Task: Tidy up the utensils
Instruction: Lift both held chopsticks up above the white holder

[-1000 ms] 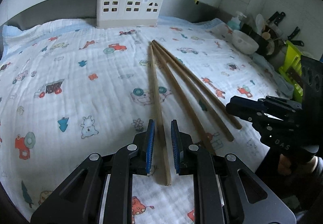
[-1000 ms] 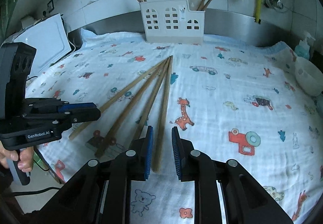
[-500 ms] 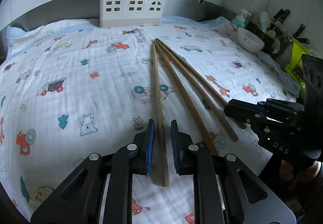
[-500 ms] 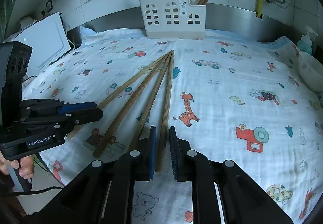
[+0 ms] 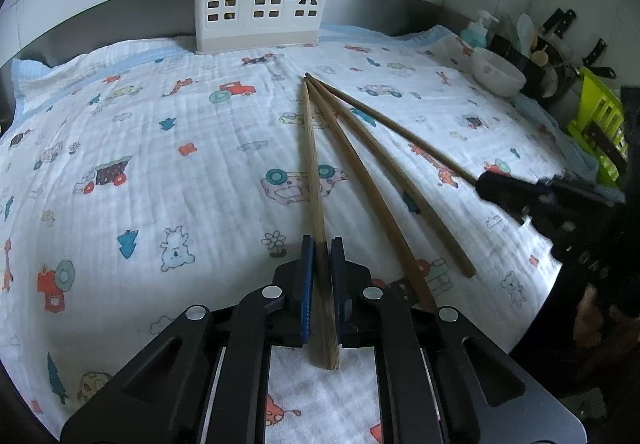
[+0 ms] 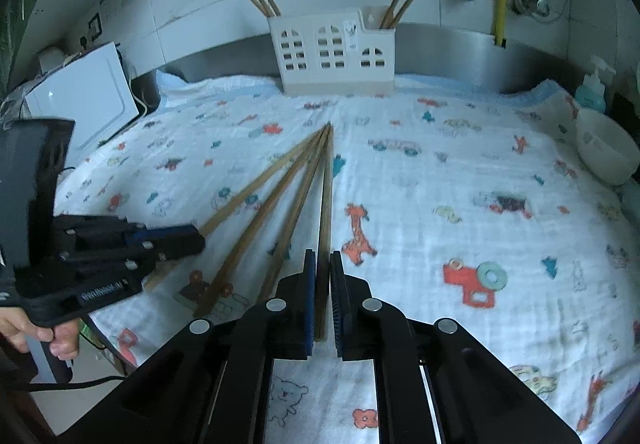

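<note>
Several long wooden chopsticks fan out on the printed cloth [image 5: 160, 163]. My left gripper [image 5: 320, 244] is closing, its blue pads pressing on the thick end of the leftmost chopstick [image 5: 312, 163]. My right gripper [image 6: 322, 256] is shut on the rightmost chopstick [image 6: 326, 195] near its thick end. Two loose chopsticks [image 5: 372, 195] [image 5: 404, 179] lie between them. A white slotted utensil holder [image 5: 256, 3] [image 6: 332, 51] stands at the back with chopsticks in both end compartments. Each gripper also shows in the other's view: the right gripper [image 5: 520, 191] and the left gripper [image 6: 176, 240].
A white bowl [image 5: 498, 73], a soap bottle [image 5: 476, 29] and a green rack [image 5: 600, 123] crowd the right edge. A white appliance [image 6: 80, 103] sits beyond the cloth's left side. A hand [image 6: 40, 332] grips the left tool's handle.
Both pairs of jaws have closed onto their chopsticks, the right pair first, then the left. Neither hand has shifted noticeably.
</note>
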`<state>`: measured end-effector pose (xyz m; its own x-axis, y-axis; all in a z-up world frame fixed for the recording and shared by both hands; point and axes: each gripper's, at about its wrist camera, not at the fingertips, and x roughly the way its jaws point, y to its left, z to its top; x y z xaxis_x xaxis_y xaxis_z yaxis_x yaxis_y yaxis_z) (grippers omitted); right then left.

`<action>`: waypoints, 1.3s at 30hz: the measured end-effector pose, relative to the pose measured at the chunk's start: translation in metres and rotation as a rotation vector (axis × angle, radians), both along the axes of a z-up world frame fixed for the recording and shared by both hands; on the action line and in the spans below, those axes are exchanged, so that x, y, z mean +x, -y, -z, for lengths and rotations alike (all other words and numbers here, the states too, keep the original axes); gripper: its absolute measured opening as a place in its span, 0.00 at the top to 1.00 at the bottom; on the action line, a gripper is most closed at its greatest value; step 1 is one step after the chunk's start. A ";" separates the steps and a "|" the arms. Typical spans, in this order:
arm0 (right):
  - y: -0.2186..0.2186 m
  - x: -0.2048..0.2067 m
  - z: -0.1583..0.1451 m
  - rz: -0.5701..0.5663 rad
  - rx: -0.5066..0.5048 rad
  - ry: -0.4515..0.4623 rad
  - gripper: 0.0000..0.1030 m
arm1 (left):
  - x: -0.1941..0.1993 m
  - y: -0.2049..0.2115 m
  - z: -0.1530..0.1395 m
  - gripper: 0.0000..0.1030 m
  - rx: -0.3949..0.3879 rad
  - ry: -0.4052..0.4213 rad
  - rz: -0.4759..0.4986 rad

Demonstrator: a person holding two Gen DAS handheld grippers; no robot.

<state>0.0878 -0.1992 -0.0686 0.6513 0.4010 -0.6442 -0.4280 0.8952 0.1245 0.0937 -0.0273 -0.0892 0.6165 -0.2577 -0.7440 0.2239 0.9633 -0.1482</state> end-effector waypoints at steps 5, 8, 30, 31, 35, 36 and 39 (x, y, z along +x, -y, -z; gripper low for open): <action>0.003 -0.003 -0.024 -0.002 0.015 0.056 0.93 | 0.001 -0.003 -0.003 0.94 -0.024 0.005 -0.018; 0.006 -0.004 -0.043 -0.002 0.016 0.104 0.93 | -0.001 -0.006 -0.013 0.94 -0.035 0.042 -0.017; 0.009 0.055 -0.165 -0.078 0.082 0.254 0.94 | 0.027 -0.019 -0.089 0.95 -0.068 0.250 0.026; 0.008 0.062 -0.172 -0.078 0.072 0.267 0.94 | 0.031 -0.020 -0.093 0.95 -0.069 0.252 0.026; 0.004 0.087 -0.197 -0.071 0.061 0.305 0.94 | 0.049 -0.027 -0.112 0.95 -0.081 0.258 0.031; 0.004 0.093 -0.203 -0.068 0.061 0.312 0.94 | 0.052 -0.028 -0.116 0.95 -0.087 0.260 0.033; 0.002 0.114 -0.222 -0.060 0.063 0.337 0.94 | 0.066 -0.032 -0.130 0.95 -0.096 0.271 0.038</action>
<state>0.2013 -0.2011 0.1535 0.7973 0.4768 -0.3700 -0.5057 0.8624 0.0215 0.1594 0.0048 0.0410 0.7780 -0.3455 -0.5247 0.3032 0.9380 -0.1681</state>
